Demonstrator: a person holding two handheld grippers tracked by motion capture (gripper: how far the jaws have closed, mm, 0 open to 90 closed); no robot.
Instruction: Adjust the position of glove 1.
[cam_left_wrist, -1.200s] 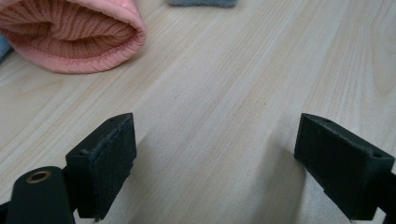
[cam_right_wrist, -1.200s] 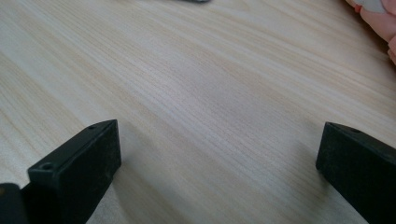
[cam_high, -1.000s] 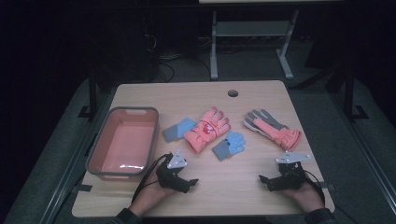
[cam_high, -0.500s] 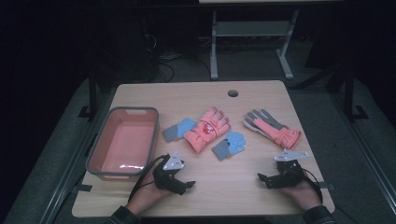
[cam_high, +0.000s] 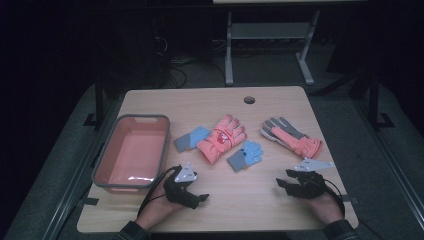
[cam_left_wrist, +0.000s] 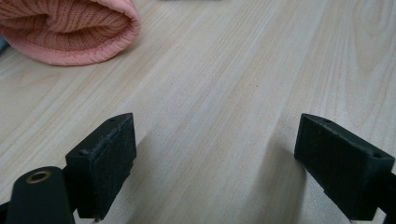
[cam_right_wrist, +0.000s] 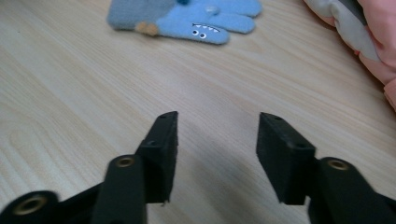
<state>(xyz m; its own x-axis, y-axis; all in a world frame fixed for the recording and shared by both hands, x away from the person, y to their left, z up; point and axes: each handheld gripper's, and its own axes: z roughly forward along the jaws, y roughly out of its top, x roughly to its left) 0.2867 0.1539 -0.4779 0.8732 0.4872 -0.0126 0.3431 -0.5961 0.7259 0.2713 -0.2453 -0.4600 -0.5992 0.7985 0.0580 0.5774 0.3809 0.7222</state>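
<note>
Gloves lie beyond both tongs: left tongs (cam_high: 200, 196) gape empty, right tongs (cam_high: 281, 182), just narrowing, empty, face the blue glove (cam_right_wrist: 187, 18).

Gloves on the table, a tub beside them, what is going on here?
A person holds a gripper in each hand near the table's front edge. The left gripper is open over bare wood; the right gripper's jaws have just been closing with nothing between them. Ahead lie two small blue gloves, a pink glove and a grey-and-pink glove, none touched. The pink tub is empty.
</note>
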